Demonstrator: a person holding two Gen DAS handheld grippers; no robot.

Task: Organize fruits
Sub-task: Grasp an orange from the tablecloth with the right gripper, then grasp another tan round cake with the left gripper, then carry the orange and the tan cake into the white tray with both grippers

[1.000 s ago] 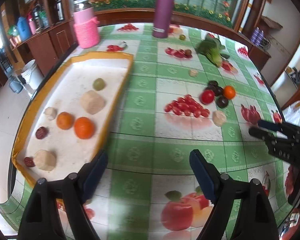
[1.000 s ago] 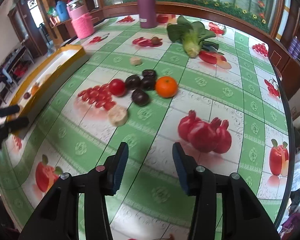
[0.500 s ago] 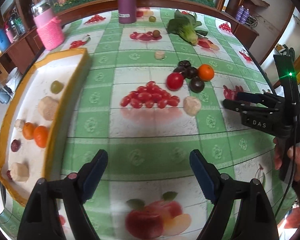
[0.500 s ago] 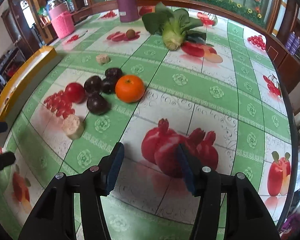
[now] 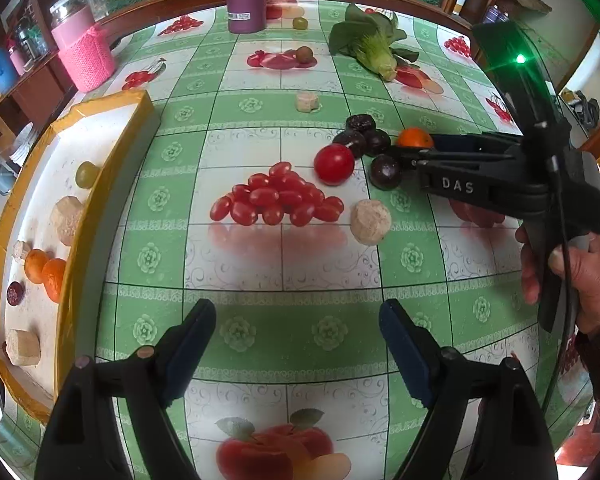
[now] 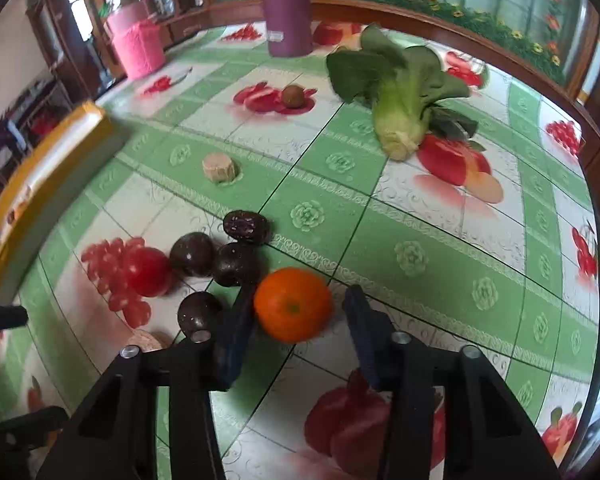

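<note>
Currently right gripper [image 6: 296,312] sits low center of the right wrist view, jaws spread around the orange [image 6: 293,304], left finger touching it, right one apart. Left gripper [image 5: 296,344] is wide open over bare tablecloth [image 5: 300,264]. Yellow-rimmed tray [image 5: 72,216] holds fruit at frame left.

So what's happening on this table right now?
A person with a gripper in each hand is sorting fruit into a yellow-rimmed tray. The right gripper is open around an orange lying beside some dark plums and a red tomato, not yet closed on it. The left gripper hovers open and empty over the tablecloth. The tray already holds several pieces.
</note>
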